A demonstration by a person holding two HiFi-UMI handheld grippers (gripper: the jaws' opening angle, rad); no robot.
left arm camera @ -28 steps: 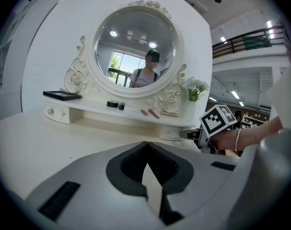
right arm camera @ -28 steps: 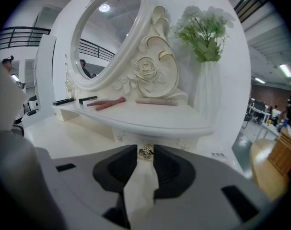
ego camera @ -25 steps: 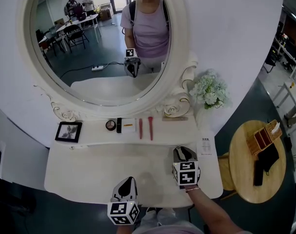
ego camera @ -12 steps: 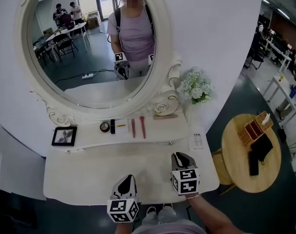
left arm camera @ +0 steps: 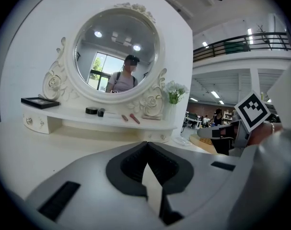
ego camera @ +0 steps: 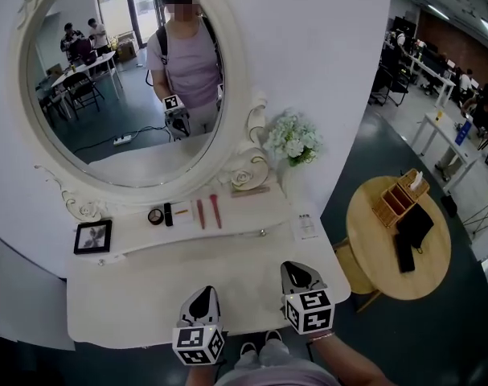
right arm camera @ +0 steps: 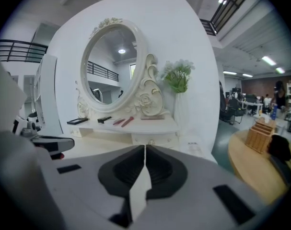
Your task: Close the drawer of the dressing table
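The white dressing table stands under an oval mirror. Its small drawer with a round knob sits flush under the raised shelf, and it also shows in the left gripper view. My right gripper hangs over the table's front right, short of that drawer. Its jaws are closing and all but meet, with nothing between them. My left gripper is at the front edge, jaws together and empty.
On the shelf lie a photo frame, a compact and two red brushes. White flowers stand by the mirror, and a card lies at the table's right end. A round wooden side table is at the right.
The right gripper has drawn back from the shelf toward the front edge, risen, and its jaws have come together. The left gripper has barely shifted. The head view has swung right.
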